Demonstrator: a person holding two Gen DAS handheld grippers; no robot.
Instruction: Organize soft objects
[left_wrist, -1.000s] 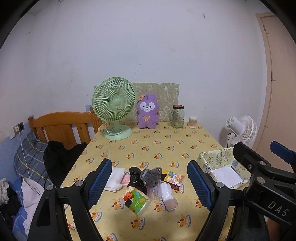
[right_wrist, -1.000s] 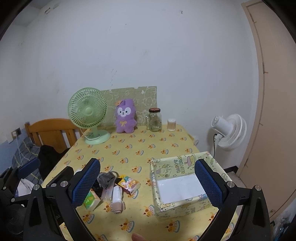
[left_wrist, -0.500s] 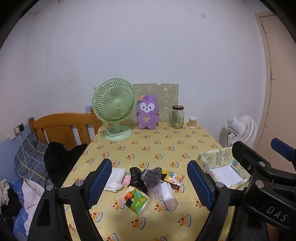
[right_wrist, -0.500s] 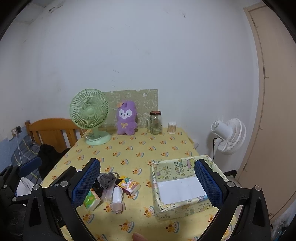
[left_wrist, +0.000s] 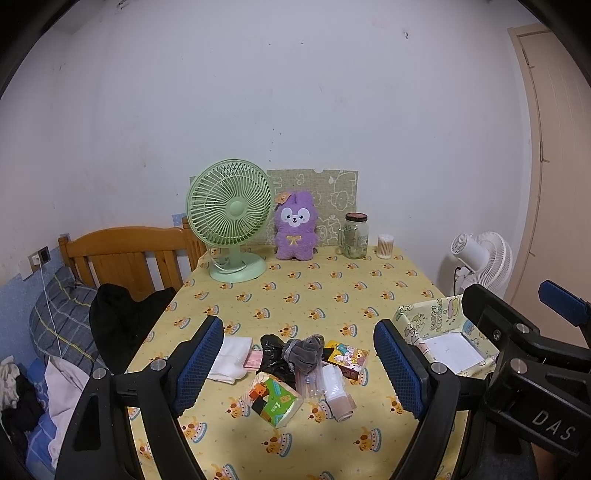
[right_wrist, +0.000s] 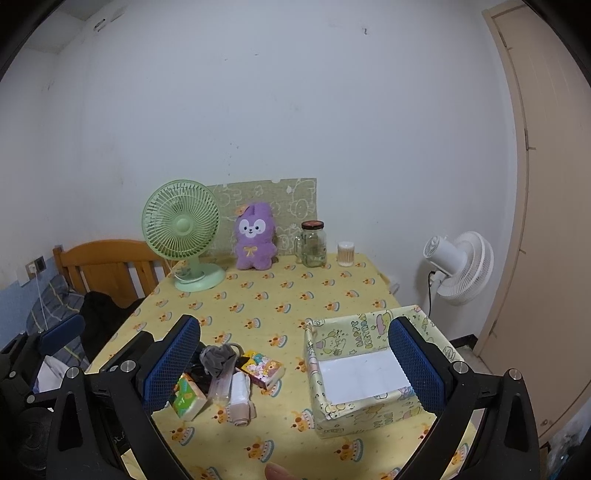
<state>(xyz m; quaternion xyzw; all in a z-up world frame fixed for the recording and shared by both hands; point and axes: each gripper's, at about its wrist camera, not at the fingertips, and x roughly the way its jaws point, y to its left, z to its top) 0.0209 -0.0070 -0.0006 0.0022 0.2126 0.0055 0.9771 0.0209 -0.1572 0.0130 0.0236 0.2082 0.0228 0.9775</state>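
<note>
Black plastic bag (left_wrist: 273, 360) half buried under grey cloth (left_wrist: 304, 350); from the right wrist almost wholly hidden. White folded cloth (left_wrist: 231, 356) partly masked by left gripper (left_wrist: 299, 367) pad. Jar (left_wrist: 354, 236) contents too small to read. Box (right_wrist: 364, 373) far corner covered by right gripper (right_wrist: 295, 363) pad. Fingertip (right_wrist: 280, 472) cut by bottom edge.

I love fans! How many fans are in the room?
2. The green fan stands at the table's far left, beside the purple plush toy. The white fan stands on the floor, right of the table.
</note>
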